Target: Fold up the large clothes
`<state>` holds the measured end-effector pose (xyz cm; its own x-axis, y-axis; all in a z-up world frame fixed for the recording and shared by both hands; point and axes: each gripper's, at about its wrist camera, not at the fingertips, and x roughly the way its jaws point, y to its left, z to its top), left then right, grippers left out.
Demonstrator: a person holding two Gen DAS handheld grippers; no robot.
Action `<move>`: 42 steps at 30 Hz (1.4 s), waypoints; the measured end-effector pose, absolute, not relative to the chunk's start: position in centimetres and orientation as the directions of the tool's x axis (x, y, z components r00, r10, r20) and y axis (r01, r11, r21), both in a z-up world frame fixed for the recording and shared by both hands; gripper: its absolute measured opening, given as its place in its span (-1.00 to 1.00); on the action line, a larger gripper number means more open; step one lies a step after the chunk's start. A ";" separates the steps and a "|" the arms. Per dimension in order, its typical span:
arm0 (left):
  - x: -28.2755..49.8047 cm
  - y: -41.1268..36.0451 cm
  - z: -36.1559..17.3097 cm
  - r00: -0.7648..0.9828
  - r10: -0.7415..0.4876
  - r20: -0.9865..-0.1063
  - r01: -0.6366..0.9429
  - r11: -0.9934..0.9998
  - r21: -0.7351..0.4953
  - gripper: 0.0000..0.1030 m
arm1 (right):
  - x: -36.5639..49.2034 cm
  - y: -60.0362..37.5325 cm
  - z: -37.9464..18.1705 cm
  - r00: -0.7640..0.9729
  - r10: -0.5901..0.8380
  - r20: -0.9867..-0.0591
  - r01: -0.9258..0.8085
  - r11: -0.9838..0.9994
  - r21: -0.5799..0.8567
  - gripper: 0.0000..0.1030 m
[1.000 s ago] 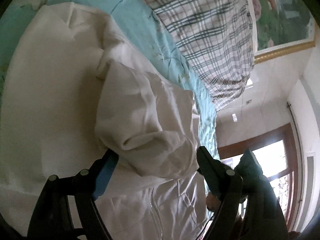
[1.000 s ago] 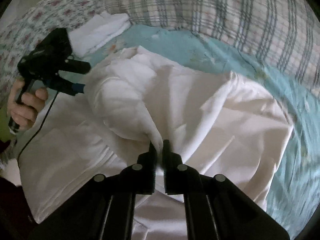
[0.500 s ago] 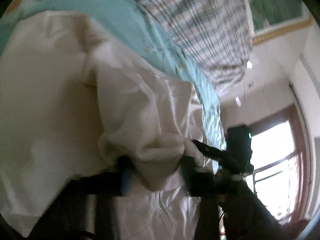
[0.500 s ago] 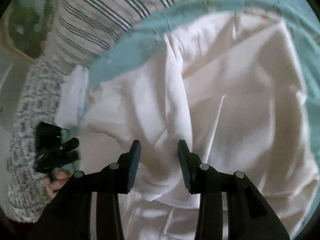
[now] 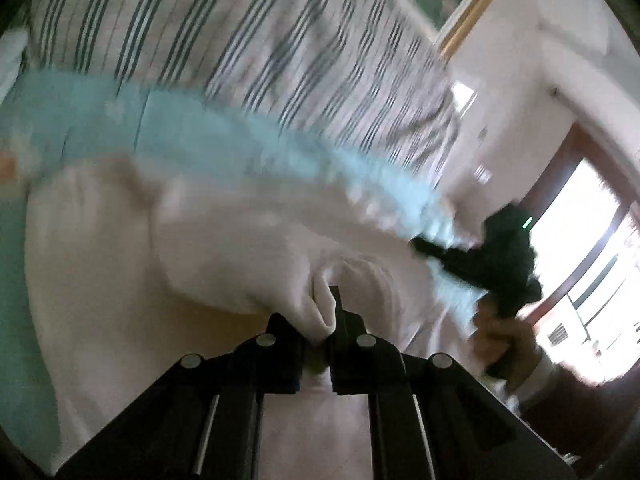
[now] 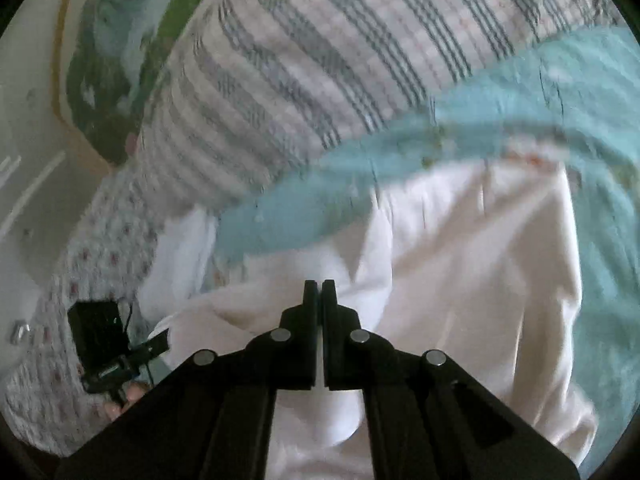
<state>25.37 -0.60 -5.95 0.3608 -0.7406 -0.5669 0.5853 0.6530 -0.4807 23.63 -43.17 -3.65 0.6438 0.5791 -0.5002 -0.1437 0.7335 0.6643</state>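
A large white garment (image 5: 120, 264) lies spread on a light blue bed sheet (image 5: 188, 128). My left gripper (image 5: 320, 316) is shut on a bunched fold of the garment. The garment also shows in the right wrist view (image 6: 472, 248). My right gripper (image 6: 319, 286) is shut, its fingers pressed together just above the white cloth; I see no cloth between the tips. The right gripper appears in the left wrist view (image 5: 492, 260), held by a hand at the right. The left gripper appears in the right wrist view (image 6: 104, 340) at the lower left.
A checked quilt (image 6: 320, 72) is piled at the far side of the bed. A floral pillow (image 6: 72, 288) lies at the left. A folded white cloth (image 6: 184, 248) sits beside it. A framed picture (image 6: 104, 60) hangs on the wall. A bright window (image 5: 592, 264) is at the right.
My left gripper went from open around the bunched sleeve to shut on it. My right gripper let go of the cloth, opened, then shut again empty. Both views swung upward.
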 end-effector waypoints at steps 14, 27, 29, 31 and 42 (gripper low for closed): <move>23.1 4.4 -3.3 0.405 -0.756 -0.513 0.464 0.654 -0.597 0.18 | 22.3 -42.6 -5.6 0.495 0.618 -0.611 -0.001 0.703 0.711 -0.56; 25.4 -5.4 -4.1 0.251 -0.610 -0.751 0.728 0.631 -0.269 0.32 | 21.9 -39.8 -3.8 0.489 0.590 -0.643 -0.048 0.754 0.656 0.02; 25.9 -7.0 -5.2 0.214 -0.554 -0.805 0.758 0.614 -0.221 0.32 | 20.8 -39.5 -3.6 0.479 0.616 -0.625 -0.088 0.742 0.664 -0.15; 26.4 -8.6 -6.6 0.195 -0.470 -0.861 0.779 0.608 -0.155 0.31 | 20.0 -39.2 -4.0 0.449 0.651 -0.611 -0.116 0.721 0.683 -0.42; 23.9 -8.1 -2.8 0.315 -0.550 -0.774 0.819 0.569 -0.071 -0.85 | 18.6 -35.2 -5.3 0.277 0.783 -0.557 -0.292 0.621 0.727 -0.70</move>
<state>23.87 -8.07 -2.81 0.3149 -0.5499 -0.7736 0.8191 0.5692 -0.0712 18.60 -35.16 -5.31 0.2771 0.7827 -0.5573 -0.2917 0.6212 0.7273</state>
